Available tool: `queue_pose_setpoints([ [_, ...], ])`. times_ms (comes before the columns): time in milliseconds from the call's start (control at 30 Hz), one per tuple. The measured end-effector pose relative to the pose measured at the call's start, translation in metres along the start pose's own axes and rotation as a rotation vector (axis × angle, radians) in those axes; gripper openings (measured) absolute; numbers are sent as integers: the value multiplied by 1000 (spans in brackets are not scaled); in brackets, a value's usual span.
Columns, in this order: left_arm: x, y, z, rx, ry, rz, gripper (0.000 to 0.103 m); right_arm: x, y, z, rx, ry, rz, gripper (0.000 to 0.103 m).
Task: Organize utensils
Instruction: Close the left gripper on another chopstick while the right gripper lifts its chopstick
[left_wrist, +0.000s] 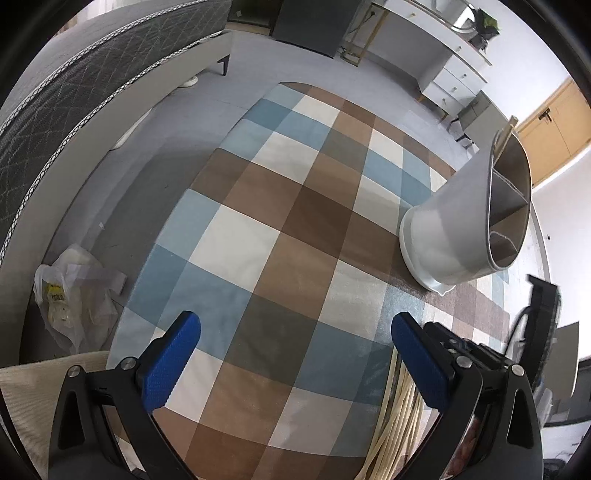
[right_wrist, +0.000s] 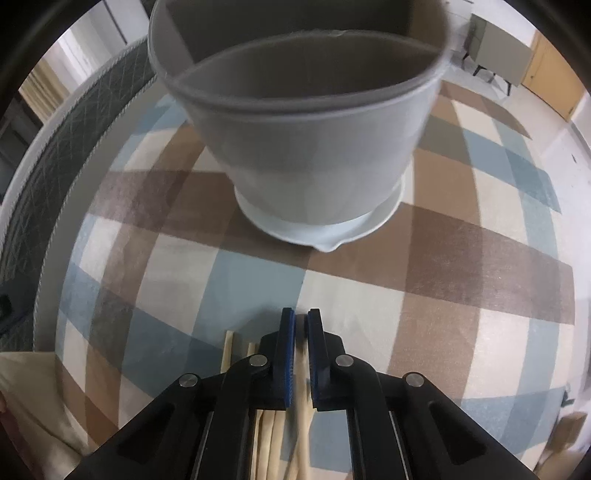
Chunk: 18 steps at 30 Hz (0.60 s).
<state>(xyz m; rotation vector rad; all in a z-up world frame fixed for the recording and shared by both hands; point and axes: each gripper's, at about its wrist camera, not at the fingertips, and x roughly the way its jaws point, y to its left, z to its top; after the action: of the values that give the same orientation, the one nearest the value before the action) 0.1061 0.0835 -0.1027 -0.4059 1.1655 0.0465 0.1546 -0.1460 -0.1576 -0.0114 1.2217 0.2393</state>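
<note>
Checked cloth (right_wrist: 424, 302) in blue, brown and cream covers the table. On it stands a grey holder (right_wrist: 306, 147) with walls inside that split it into parts. The right gripper (right_wrist: 301, 325) is nearly shut, and one pale chopstick (right_wrist: 303, 417) seems pinched between its pads. The stick runs along the fingers, and the holder sits straight ahead of them. More chopsticks (left_wrist: 400, 424) lie under that hand. The left gripper (left_wrist: 295, 354) is wide open and empty, farther from the holder, which is off to its right.

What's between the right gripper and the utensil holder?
Bare checked cloth only, seen in the right wrist view. The right gripper is shut on a chopstick; the utensil holder stands ahead.
</note>
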Motion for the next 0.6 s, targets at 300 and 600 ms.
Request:
queue_pose_setpoints([
  [300, 27, -24, -29, 152, 110, -64, 100, -82, -68, -33, 260, -224, 195, 6],
  [600, 25, -54, -58, 312, 110, -25, 96, -101, -117, -63, 494, -365, 334, 6],
])
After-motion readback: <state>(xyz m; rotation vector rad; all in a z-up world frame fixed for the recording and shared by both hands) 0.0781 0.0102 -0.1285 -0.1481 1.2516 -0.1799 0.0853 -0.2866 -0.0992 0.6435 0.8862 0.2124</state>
